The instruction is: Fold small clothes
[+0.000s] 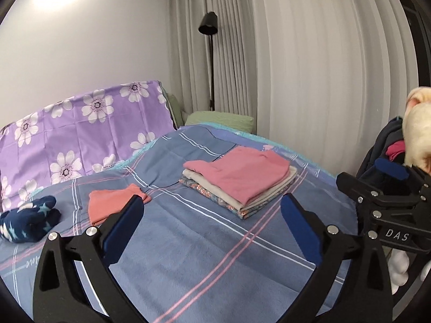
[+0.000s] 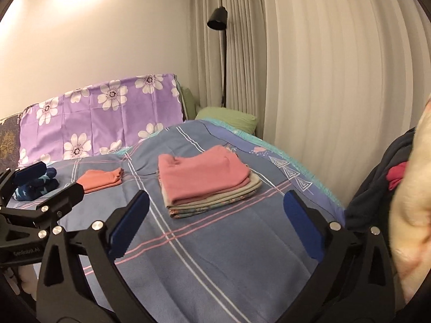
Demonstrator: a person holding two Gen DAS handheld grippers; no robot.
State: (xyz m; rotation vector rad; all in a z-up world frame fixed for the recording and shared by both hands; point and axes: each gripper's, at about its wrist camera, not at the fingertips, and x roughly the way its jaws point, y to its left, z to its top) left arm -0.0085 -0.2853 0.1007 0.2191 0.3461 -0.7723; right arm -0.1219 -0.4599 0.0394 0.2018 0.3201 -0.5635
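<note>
A stack of folded clothes [image 1: 239,181] with a pink piece on top lies on the blue plaid bedspread [image 1: 204,242]; it also shows in the right wrist view [image 2: 204,181]. A small folded salmon garment [image 1: 110,202] lies to its left, also in the right wrist view [image 2: 101,179]. Dark blue star-print socks [image 1: 27,219] sit at the far left, also in the right wrist view [image 2: 37,184]. My left gripper [image 1: 212,215] is open and empty above the bedspread. My right gripper [image 2: 215,212] is open and empty, in front of the stack.
A pile of dark and cream clothes [image 2: 382,188] hangs at the right edge. A purple flowered cover [image 1: 67,134] and a green pillow [image 1: 221,119] lie at the head of the bed. A black floor lamp [image 1: 208,24] stands by the curtain.
</note>
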